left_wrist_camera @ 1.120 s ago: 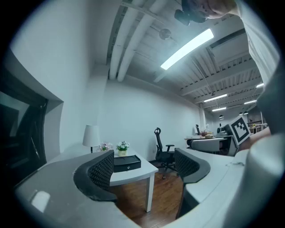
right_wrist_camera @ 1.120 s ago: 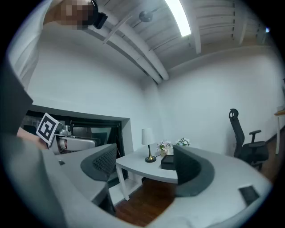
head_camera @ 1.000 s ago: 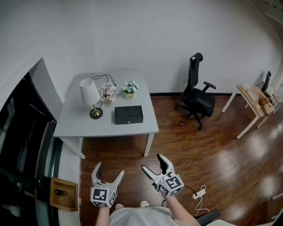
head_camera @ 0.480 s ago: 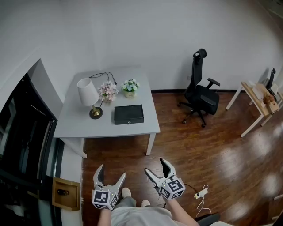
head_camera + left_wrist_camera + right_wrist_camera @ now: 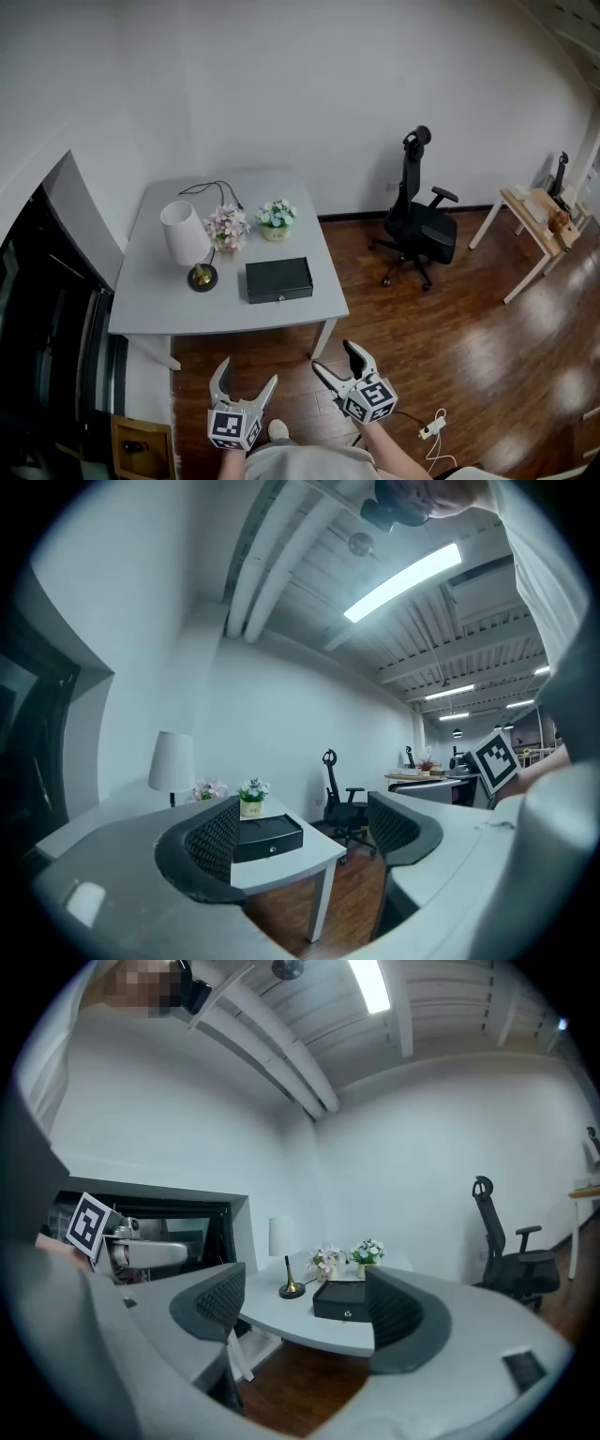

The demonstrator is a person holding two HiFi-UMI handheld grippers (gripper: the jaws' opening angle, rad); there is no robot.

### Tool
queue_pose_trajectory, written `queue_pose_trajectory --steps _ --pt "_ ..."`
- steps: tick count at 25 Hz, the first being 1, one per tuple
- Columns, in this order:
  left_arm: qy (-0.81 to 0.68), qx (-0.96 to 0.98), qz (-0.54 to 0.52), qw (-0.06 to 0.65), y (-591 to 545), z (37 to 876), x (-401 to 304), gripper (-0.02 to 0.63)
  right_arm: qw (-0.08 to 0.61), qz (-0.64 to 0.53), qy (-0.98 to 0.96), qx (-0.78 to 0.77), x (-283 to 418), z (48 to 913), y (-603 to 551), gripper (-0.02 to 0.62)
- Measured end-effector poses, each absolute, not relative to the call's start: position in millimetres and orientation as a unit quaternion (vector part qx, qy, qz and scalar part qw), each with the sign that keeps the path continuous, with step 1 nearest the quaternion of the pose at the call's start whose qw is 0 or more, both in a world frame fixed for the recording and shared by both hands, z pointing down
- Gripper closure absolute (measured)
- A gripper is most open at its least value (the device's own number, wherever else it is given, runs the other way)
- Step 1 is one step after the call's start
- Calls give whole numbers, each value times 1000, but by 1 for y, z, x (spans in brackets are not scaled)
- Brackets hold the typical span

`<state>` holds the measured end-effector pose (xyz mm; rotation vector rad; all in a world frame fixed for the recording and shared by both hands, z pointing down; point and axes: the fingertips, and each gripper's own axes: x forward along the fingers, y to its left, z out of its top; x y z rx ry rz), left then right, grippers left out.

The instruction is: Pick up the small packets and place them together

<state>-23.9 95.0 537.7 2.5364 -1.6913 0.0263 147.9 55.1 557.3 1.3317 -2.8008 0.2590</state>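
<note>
The person stands on a wooden floor [image 5: 450,319], a little back from the near edge of a pale grey counter [image 5: 150,291]. Both tools are held low in front of the body, pointing roughly level toward the counter.

The left tool [image 5: 247,373] has its jaws wide apart. In the left gripper view its ribbed pads [image 5: 217,841] stand well apart with nothing between them. Only the counter's near right corner and a black box [image 5: 278,279] show in the gap, well beyond the tips.

The right tool [image 5: 335,356] sits just right of the left one, its marker cube facing up. Its jaws are also spread wide and grip nothing. The right gripper view shows the box and the counter edge far off between the pads [image 5: 221,1303].

On the counter, the box lies closed near the right side, its front toward the person. A white-shaded lamp [image 5: 184,234] on a brass foot stands to its left. Behind them are a pot of pink flowers [image 5: 227,225] and a pot of white flowers [image 5: 276,217], side by side. A dark cable [image 5: 211,187] loops toward the far edge.

The small packets cannot be made out in any view.

A black office chair [image 5: 420,220] stands right of the counter near the far wall, and a light wooden table [image 5: 534,220] is farther right. A white power strip [image 5: 432,429] lies on the floor near the right tool.
</note>
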Motion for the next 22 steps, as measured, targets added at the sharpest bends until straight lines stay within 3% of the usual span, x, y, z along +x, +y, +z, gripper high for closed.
queue_pose_trajectory --steps 8,22 --pt "-529 847 4 60 53 543 -54 216 30 93 -905 415 97 562 27 198" --pt "-570 820 7 52 -46 536 -72 216 27 111 -918 380 90 569 -90 198"
